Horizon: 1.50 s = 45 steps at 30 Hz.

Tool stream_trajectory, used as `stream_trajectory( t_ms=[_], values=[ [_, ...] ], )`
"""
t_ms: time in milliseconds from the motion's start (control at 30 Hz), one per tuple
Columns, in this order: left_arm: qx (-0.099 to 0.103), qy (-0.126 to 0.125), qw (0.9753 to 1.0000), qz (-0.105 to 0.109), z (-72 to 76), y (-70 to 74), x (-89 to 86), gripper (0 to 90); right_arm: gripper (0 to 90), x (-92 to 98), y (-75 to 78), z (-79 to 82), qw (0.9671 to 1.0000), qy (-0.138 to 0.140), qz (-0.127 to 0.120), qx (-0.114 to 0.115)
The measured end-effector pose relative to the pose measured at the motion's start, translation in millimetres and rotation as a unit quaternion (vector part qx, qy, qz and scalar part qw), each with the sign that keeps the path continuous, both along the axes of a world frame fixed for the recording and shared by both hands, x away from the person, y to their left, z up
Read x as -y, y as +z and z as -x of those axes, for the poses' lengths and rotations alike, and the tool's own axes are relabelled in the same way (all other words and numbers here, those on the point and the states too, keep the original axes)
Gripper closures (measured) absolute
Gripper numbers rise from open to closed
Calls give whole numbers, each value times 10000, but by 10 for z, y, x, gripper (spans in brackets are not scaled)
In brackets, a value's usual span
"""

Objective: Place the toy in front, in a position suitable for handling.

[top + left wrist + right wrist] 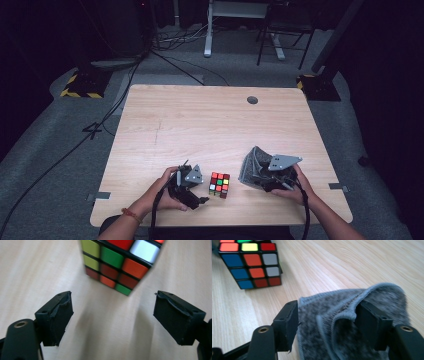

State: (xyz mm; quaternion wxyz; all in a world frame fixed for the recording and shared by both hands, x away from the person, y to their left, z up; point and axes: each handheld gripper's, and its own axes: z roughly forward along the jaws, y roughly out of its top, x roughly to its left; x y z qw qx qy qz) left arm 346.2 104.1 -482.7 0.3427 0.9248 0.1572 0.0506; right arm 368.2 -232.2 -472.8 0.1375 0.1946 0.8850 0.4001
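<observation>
Low centre, the cube (pixel 219 184) sits between gaping left tongs (pixel 199 196) and right tongs (pixel 257 181) pinching grey cloth (pixel 251 167).

My jaws wear matt black, ragged-edged pads; the cloth (pixel 352 322) is fuzzy grey, the cube (pixel 117 262) glossy plastic, the surface (pixel 200 130) pale smooth wood.

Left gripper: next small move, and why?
Probably ease the left gripper forward until its jaws straddle the cube. The jaws stand wide open with the cube just ahead, centred between them and untouched, while the right gripper holds the grey cloth.
</observation>
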Motion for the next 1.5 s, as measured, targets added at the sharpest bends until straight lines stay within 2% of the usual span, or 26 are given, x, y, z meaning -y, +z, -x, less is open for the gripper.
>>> stream_trajectory(
  t_ms=[100, 233, 333, 433, 500, 600, 667, 733, 767, 833, 933, 1100, 1167, 1400, 1500],
  values=[
    [46, -142, 9999, 28, -100, 18, 39, 156, 353, -110, -7, 7, 9999, 95, 80, 10],
    [-70, -438, 9990, 43, -189, 16, 151, 154, 352, -242, 13, 12, 9997, 226, 66, 34],
    [-131, -519, 9985, 76, -223, 15, 230, 155, 350, -361, -3, 21, 9993, 364, 120, 32],
    [-33, -716, 9974, 34, -246, 23, 301, 153, 349, -462, -12, 45, 9985, 517, 160, 17],
    [21, -744, 9972, 9, -258, 26, 349, 152, 349, -517, -10, 56, 9980, 589, 206, 42],
    [37, -775, 9970, -41, -282, 20, 407, 156, 348, -550, -6, 39, 9979, 600, 235, 100],
    [38, -864, 9963, 13, -290, 14, 439, 163, 348, -570, 0, 31, 9976, 652, 219, 77],
    [53, -909, 9958, -12, -298, 10, 474, 169, 349, -593, 6, 18, 9972, 657, 327, 126],
    [5, -984, 9951, -32, -305, 8, 499, 175, 350, -594, 8, 12, 9973, 663, 305, 118],
    [-84, -1083, 9940, -98, -309, -3, 542, 236, 351, -600, 6, -12, 9974, 645, 300, 105],
    [-23, -1163, 9930, -197, -307, -10, 597, 269, 349, -606, -20, -25, 9972, 686, 307, -4],
    [14, -1126, 9934, -215, -330, -1, 646, 278, 348, -583, -9, -33, 9975, 661, 242, 37],
    [44, -1121, 9934, -220, -321, 9, 655, 286, 348, -576, 6, -30, 9974, 647, 289, 124],
    [230, -1098, 9937, -65, -301, 92, 682, 296, 354, -580, 77, 4, 9973, 700, 33, 215],
    [282, -1120, 9933, 3, -292, 131, 693, 294, 353, -588, 119, 29, 9969, 735, 17, 273]
  ],
)
